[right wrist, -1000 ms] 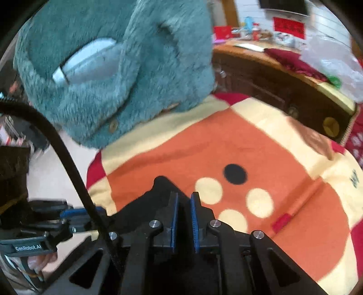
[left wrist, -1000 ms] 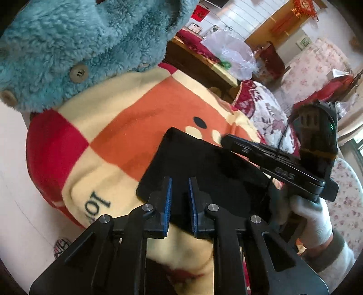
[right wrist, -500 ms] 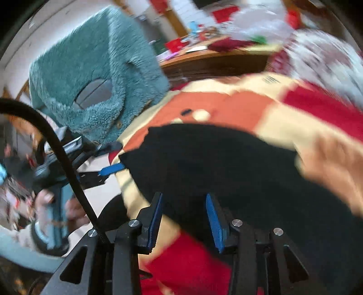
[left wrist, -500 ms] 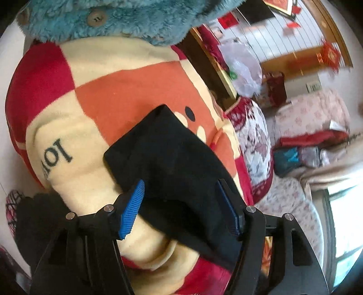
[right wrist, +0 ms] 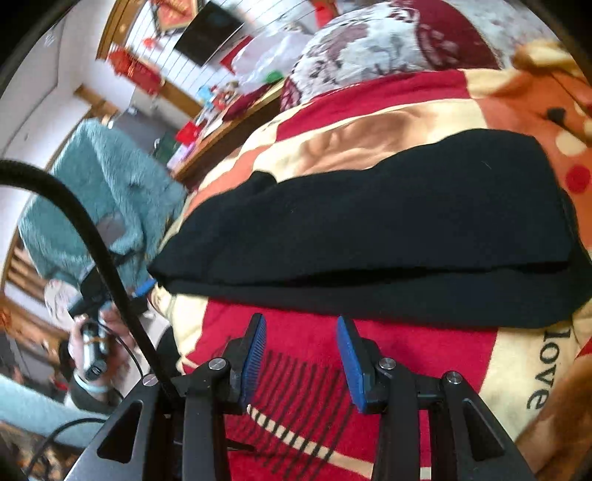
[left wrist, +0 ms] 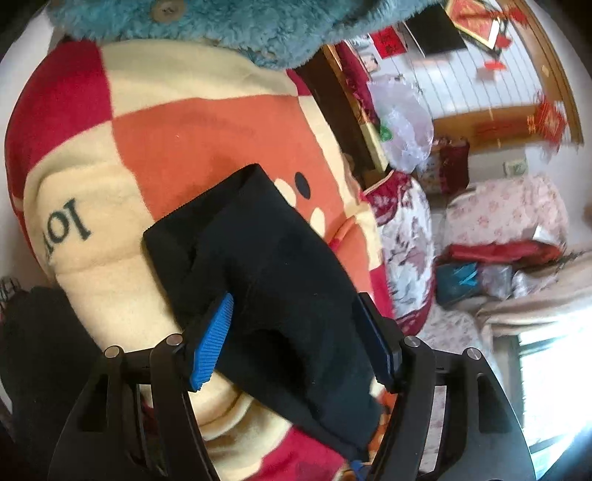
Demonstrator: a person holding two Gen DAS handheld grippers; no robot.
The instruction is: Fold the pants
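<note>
Black fabric, the folded pants [left wrist: 266,259], lies in a thick oblong bundle on a fleece blanket [left wrist: 207,122] checked in red, cream and orange, which covers a bed. In the left wrist view the bundle runs from the middle of the frame down toward the camera, with a narrower folded layer showing along its left edge, and near it the blanket carries dark lettering on a cream patch.

The left claw [left wrist: 292,340] hangs over the near end of the bundle, its jaws opening wide; the pants lie between the blue pads [left wrist: 212,338], but the pads stand off the cloth on both sides and do not press it.

In the right wrist view the pants [right wrist: 388,222] stretch across the frame as a long dark band of two stacked layers. The right claw [right wrist: 301,360] sits just short of the bundle's near edge, over a red patch of blanket with dark stripes. Its jaws are partly apart, with nothing between them.

At the left of that view a hand [right wrist: 94,344] holds the other gripper's handle, and a black cable [right wrist: 92,236] arcs across in front of it. A teal fuzzy garment [left wrist: 222,22] with buttons lies at the far end of the blanket.
</note>
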